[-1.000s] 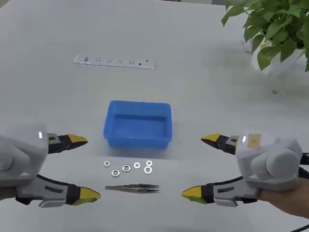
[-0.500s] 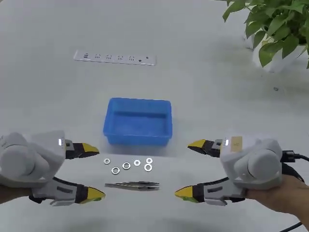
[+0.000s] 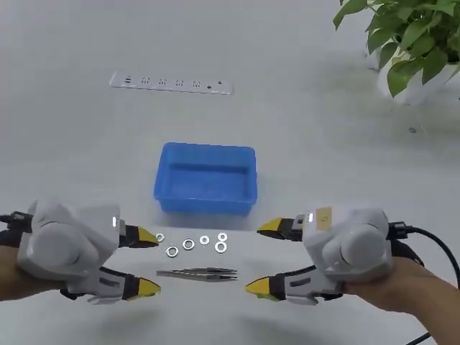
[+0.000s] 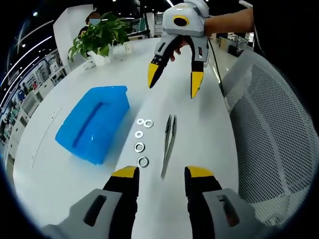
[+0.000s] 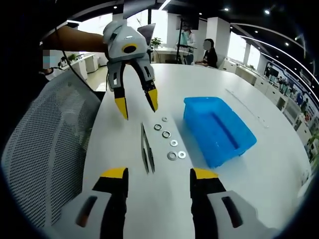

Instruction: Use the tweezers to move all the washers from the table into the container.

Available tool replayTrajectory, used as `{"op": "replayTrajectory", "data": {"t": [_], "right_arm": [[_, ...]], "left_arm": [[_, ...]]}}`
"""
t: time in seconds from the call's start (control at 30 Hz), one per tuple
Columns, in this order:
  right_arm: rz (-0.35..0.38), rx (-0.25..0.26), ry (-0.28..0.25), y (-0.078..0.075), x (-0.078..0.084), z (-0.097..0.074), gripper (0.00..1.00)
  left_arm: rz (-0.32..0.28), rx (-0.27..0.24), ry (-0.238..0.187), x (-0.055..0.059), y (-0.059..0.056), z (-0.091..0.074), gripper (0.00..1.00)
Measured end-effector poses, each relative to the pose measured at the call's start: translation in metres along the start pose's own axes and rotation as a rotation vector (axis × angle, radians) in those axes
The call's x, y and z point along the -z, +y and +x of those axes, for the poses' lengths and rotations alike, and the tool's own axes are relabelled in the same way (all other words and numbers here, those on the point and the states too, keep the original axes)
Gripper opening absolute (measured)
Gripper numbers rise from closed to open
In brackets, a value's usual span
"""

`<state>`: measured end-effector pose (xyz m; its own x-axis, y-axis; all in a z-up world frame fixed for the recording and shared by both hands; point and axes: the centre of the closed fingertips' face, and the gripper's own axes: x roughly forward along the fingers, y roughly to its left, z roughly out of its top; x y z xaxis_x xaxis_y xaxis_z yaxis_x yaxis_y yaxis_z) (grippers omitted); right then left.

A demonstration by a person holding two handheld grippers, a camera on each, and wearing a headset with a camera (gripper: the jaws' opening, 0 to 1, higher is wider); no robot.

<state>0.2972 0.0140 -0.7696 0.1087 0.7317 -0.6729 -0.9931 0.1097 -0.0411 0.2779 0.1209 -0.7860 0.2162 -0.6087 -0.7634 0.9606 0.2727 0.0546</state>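
Metal tweezers (image 3: 198,273) lie flat on the white table, between my two grippers. Just beyond them sit several small steel washers (image 3: 188,245), and behind those stands the blue container (image 3: 206,178), which looks empty. My left gripper (image 3: 149,261) is open, a short way left of the tweezers (image 4: 168,137) and washers (image 4: 139,147). My right gripper (image 3: 264,256) is open too, just right of the tweezers (image 5: 146,154). Each gripper view shows the other gripper (image 4: 175,82) (image 5: 136,103) facing it across the washers (image 5: 172,155) and the container (image 4: 92,122) (image 5: 218,128).
A white power strip (image 3: 171,83) lies at the far side of the table. A potted plant (image 3: 406,43) stands at the back right. A mesh chair (image 4: 269,129) sits at the table's near edge.
Both grippers have moved inward toward the tweezers, narrowing the gap between them. The tweezers, washers and container have not moved.
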Motion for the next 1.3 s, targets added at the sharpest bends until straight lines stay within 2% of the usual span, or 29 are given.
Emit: {"op": "replayTrajectory", "data": {"t": [0.33,0.53,0.8,1.13,1.3], "right_arm": [[-0.035,-0.056,0.018,0.01,-0.002,0.016,0.4],[-0.047,-0.078,0.031,0.014,-0.003,0.027,0.32],[-0.058,-0.101,0.052,0.017,-0.001,0.041,0.27],[-0.052,-0.135,0.065,0.022,-0.003,0.055,0.2],[-0.042,-0.133,0.078,0.022,0.0,0.059,0.17]], "left_arm": [[0.024,0.015,0.041,0.008,0.002,0.011,0.3],[0.037,0.042,0.064,0.012,0.0,0.017,0.25],[0.067,0.052,0.092,0.015,-0.001,0.023,0.19],[0.065,0.068,0.09,0.013,0.001,0.025,0.13],[0.068,0.074,0.093,0.013,0.002,0.025,0.07]]}}
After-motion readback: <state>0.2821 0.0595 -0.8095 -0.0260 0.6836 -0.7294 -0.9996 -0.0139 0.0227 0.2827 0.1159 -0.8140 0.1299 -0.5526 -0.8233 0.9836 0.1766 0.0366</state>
